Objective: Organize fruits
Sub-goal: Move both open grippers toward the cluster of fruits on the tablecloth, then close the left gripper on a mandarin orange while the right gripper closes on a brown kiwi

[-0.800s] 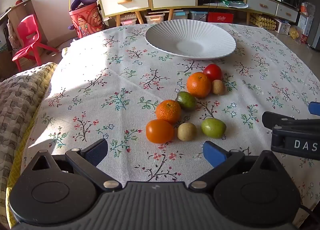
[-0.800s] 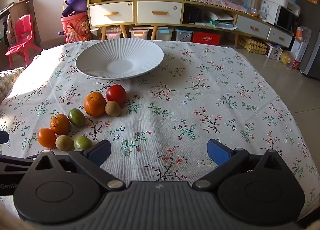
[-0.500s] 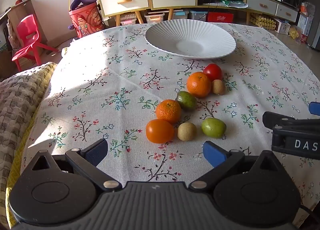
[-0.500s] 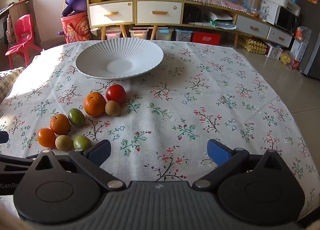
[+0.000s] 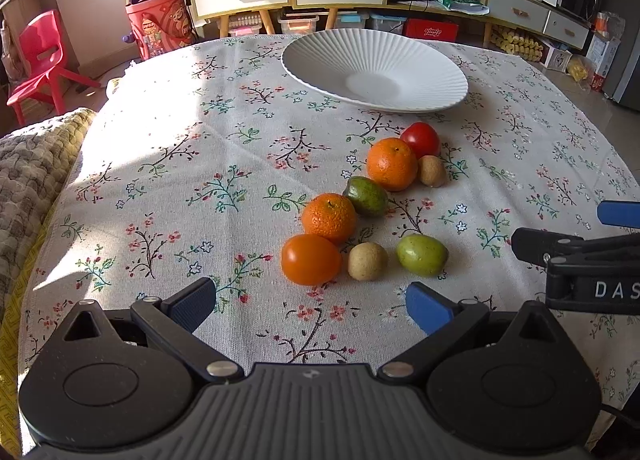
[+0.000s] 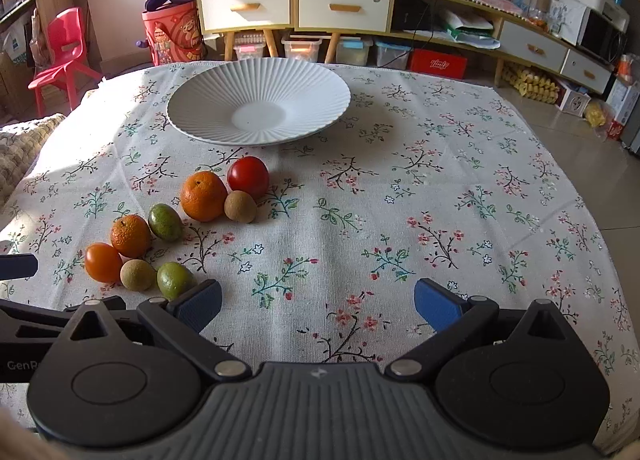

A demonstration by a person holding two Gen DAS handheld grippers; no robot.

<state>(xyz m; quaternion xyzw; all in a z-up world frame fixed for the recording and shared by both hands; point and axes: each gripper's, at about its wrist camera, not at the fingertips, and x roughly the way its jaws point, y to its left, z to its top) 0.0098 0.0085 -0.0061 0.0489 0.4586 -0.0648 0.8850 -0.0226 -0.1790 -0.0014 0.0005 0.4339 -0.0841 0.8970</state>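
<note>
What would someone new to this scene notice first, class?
A big ribbed white plate sits bare at the table's far side. Nearer, on the floral tablecloth, lies a loose cluster of fruit: oranges, a red tomato and green fruits. Both grippers wait open, holding nothing.

The table [image 6: 440, 164] wears a pale cloth printed with pink flowers, green leaves and dark twigs. The plate [image 6: 200, 108] is white with fine radial ribs. The fruits: a red tomato [image 6: 248, 177], two oranges [image 6: 203, 196] [image 6: 130, 235], an orange tomato [image 6: 103, 262], two green ones [image 6: 165, 222] [image 6: 174, 280], and two tan-brown ones [image 6: 240, 206] [image 6: 137, 275]. Each black claw [image 5: 312, 306] [image 6: 318, 306] has blue pads [image 5: 428, 308].
</note>
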